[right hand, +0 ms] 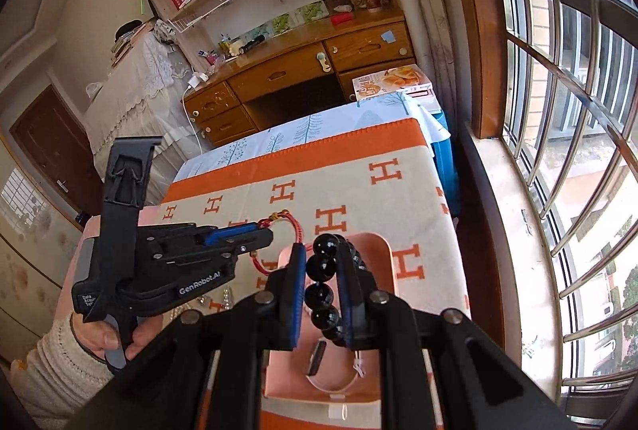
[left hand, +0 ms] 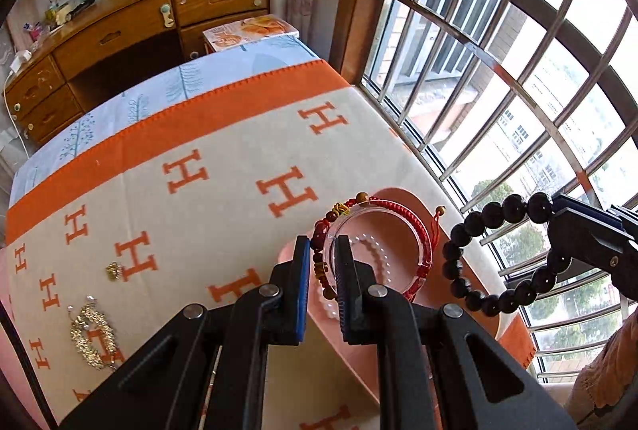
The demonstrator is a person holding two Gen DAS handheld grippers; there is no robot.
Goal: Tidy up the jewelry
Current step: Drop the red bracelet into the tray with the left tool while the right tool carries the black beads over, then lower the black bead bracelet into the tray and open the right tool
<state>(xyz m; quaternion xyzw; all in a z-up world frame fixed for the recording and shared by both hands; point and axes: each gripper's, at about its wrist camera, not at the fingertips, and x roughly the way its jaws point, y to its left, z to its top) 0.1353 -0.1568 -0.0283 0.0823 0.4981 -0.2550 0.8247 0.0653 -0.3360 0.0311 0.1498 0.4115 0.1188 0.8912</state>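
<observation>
In the left wrist view my left gripper point(left hand: 322, 250) is shut on a red cord bracelet point(left hand: 398, 206) strung with brown and gold beads. A clear bangle point(left hand: 428, 250) sits inside the bracelet's loop. Both hang above a pink tray point(left hand: 394, 226) that holds a white pearl bracelet point(left hand: 375, 256). To the right, my right gripper point(left hand: 558, 204) is shut on a black bead bracelet point(left hand: 456, 258). The right wrist view shows the right gripper point(right hand: 322, 254) clamping the black beads point(right hand: 319, 266) over the pink tray point(right hand: 377, 250). Just left of it, the left gripper point(right hand: 265, 234) carries the red bracelet point(right hand: 296, 226).
Gold jewelry point(left hand: 89, 334) and a small gold piece point(left hand: 113, 270) lie on the orange-and-cream H-patterned blanket point(left hand: 223, 135). The tray also holds a white band point(right hand: 331, 386) and a dark item point(right hand: 317, 354). A barred window point(left hand: 498, 71) runs along the right, and a wooden desk point(right hand: 287, 71) stands beyond the table.
</observation>
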